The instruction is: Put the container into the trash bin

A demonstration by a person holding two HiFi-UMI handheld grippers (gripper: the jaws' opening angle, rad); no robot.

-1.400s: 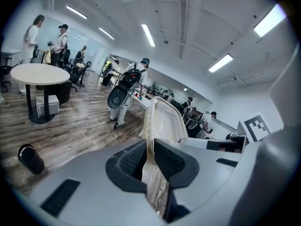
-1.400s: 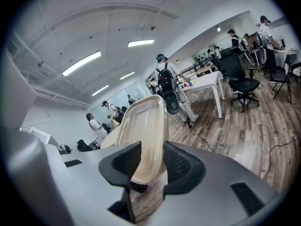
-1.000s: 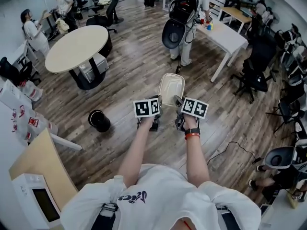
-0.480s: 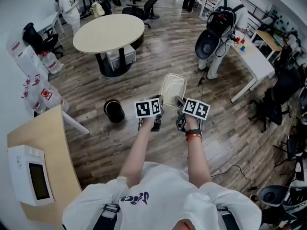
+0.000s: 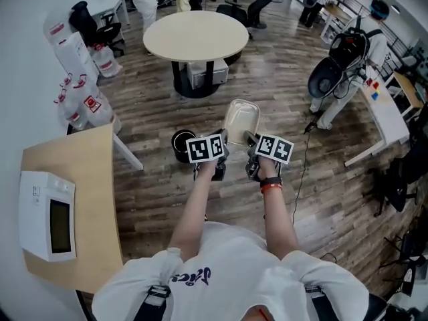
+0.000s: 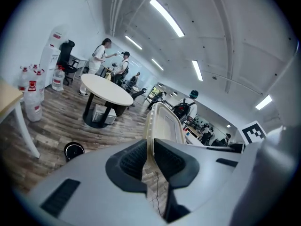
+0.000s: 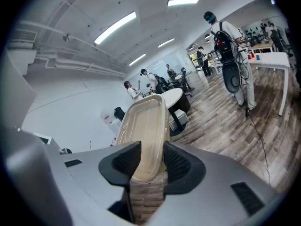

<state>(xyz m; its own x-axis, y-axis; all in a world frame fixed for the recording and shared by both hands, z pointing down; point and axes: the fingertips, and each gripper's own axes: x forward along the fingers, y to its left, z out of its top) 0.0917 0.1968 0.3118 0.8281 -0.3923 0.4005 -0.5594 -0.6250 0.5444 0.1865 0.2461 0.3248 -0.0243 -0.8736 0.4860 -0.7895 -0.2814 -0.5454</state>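
Head view, from the left: the round black trash bin [image 5: 182, 144] stands on the wood floor, open mouth up. Just right of the bin, my left claw [image 5: 223, 139] is pinched narrow on the thin near-left rim of the pale, translucent rectangular plastic container [image 5: 241, 120]. The container hangs in the air to the right of the bin, not over its mouth. Further right of the bin, my right claw [image 5: 249, 140] grips the container's near-right edge with a wider bite. I judge the pick-up done; carrying it over the bin and letting go remain.
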